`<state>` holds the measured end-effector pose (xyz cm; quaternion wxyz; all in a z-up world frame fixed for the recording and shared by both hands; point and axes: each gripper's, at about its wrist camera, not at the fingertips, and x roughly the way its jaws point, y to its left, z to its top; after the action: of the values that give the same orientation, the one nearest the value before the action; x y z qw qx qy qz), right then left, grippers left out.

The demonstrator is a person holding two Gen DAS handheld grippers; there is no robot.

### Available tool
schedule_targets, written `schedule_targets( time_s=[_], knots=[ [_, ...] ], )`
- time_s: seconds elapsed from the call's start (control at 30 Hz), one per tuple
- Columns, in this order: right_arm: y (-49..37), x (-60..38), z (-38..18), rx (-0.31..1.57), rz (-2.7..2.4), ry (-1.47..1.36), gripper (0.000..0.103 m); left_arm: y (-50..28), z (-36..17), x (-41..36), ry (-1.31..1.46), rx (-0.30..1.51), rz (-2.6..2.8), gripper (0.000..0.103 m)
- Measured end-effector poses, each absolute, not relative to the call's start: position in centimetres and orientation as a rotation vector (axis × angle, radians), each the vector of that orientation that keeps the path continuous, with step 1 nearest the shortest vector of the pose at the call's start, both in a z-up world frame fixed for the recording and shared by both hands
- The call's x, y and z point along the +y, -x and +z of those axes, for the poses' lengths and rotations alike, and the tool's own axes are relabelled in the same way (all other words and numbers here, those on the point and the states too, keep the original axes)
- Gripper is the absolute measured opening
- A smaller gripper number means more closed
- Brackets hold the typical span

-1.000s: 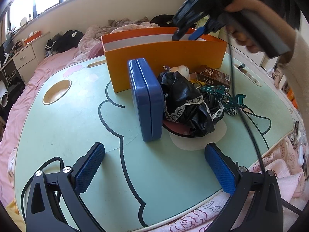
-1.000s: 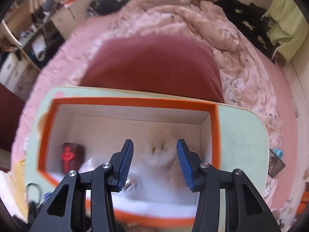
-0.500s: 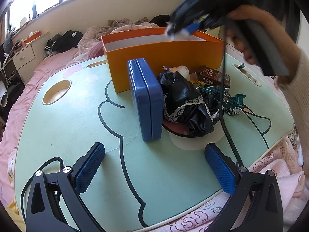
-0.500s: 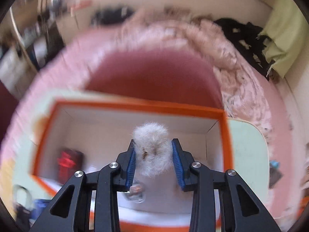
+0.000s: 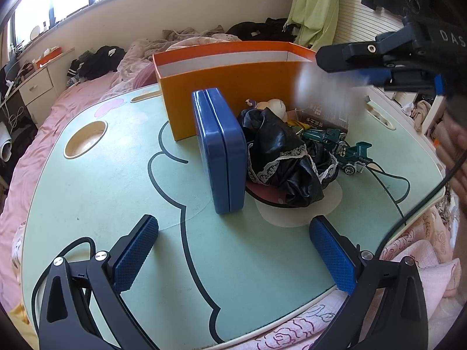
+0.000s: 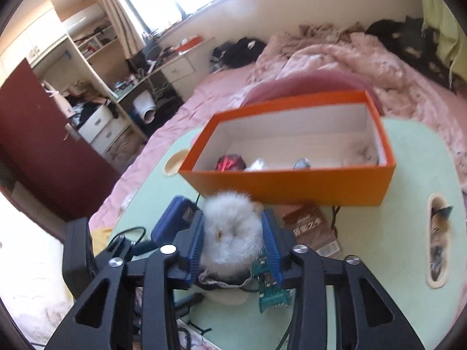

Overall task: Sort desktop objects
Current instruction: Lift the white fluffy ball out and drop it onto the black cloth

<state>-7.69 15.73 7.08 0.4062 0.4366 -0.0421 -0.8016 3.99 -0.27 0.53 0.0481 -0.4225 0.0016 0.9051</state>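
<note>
The right gripper (image 6: 233, 239) is clamped on a white fluffy pompom (image 6: 232, 233), its blue pads pressed into the fur on either side; the ball hangs in the air above the clutter on the green table (image 6: 402, 242), in front of the orange box (image 6: 292, 185) and not inside it. I judge it feather-light and very soft; the fur gives under the pads, so it will not crack or slip, but loose hair could snag, and a grip across its middle, as here, looks the sound one; there is no stiff edge to take hold of.

The left gripper (image 5: 233, 250) hangs low over the near edge of the table with its pads spread wide and nothing between them.

The right wrist view looks down into the box; there I make out a red and dark thing (image 6: 230, 162), a white scrap and something shiny, none of which the left view shows, since from there the box wall hides the inside. The left view shows instead what waits on the table: a blue tin (image 5: 221, 151) standing on edge, a heap of black cloth with lace (image 5: 286, 163), a teal toy car (image 5: 344, 151) and a brown packet (image 5: 327, 118); the pompom there is only a pale blur at the right gripper's tips.
</note>
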Motion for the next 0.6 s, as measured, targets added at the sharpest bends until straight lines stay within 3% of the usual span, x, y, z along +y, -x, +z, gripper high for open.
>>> schedule_targets(
  time_s=[0.23, 0.37, 0.47, 0.6],
  knots=[
    [4.4, 18.4, 6.9, -0.151, -2.134, -0.989, 0.059, -4.0, 0.5, -0.2, 1.288, 0.005, 2.76, 0.103],
    [1.1, 19.6, 5.1, -0.037, -2.166, -0.973, 0.062, -4.0, 0.5, -0.3, 1.288, 0.005, 2.76, 0.103],
    [-1.3, 20.0, 3.4, 0.081, -2.201, -0.961, 0.072, -4.0, 0.5, -0.3, 1.288, 0.005, 2.76, 0.103],
    [-2.7, 20.3, 0.8, 0.204, -2.314, -0.967, 0.072, -4.0, 0.5, -0.3, 1.288, 0.005, 2.76, 0.103]
  ],
)
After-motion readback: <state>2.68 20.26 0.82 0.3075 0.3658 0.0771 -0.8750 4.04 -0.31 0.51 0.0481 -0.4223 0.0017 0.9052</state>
